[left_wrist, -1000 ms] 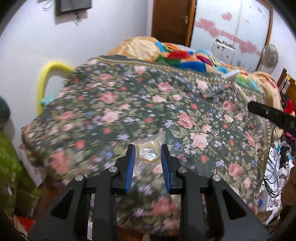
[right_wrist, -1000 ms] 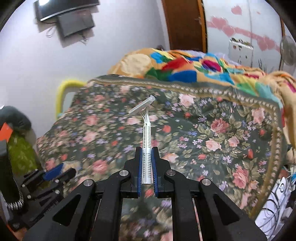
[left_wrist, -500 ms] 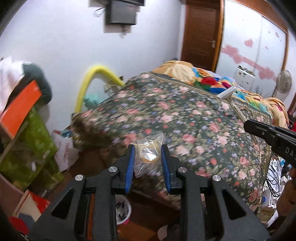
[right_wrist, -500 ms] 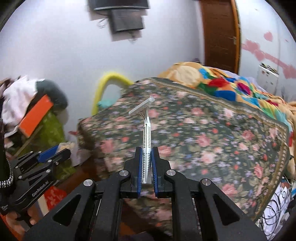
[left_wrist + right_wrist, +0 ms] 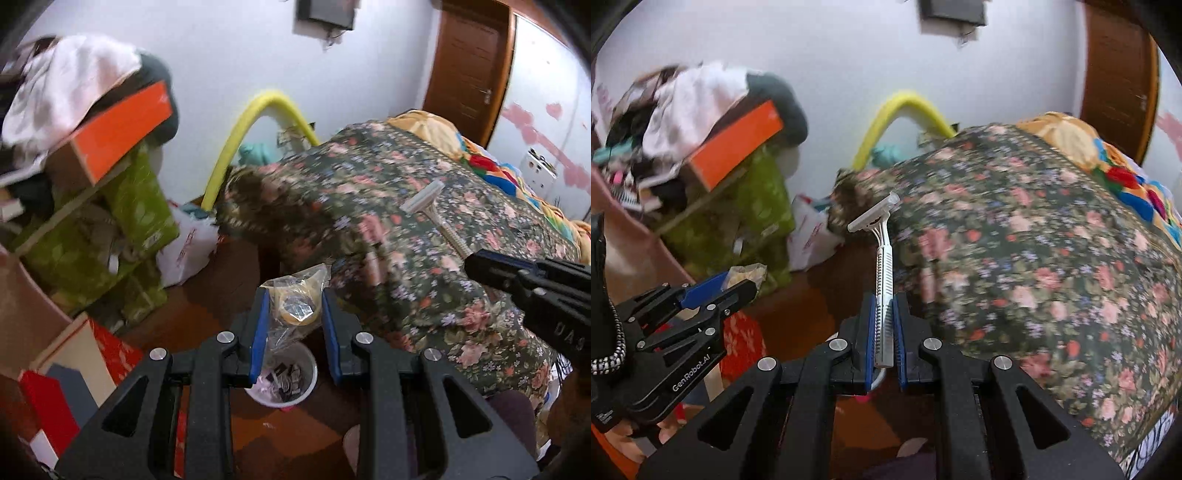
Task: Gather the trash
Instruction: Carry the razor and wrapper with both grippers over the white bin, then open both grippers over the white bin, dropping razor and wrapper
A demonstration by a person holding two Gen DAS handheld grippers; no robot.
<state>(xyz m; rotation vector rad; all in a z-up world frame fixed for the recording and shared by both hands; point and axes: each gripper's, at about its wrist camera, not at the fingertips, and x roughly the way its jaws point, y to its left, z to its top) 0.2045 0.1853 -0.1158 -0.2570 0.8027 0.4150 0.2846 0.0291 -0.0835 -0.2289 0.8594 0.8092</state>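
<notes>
Left hand-held gripper [image 5: 293, 314] pinching a crumpled clear plastic bag [image 5: 295, 299] between blue pads, poised above a small white bin [image 5: 282, 380] on the brown floor [image 5: 291, 439], scraps inside. Right hand-held gripper [image 5: 884, 332] pressed tight on the handle of a white disposable razor [image 5: 882, 258], head upward and tilted. Beside both, a bed under a floral blanket [image 5: 1034, 258]. Against the wall, a yellow foam tube [image 5: 240, 144] and an orange box [image 5: 122, 129] on cluttered shelves.
</notes>
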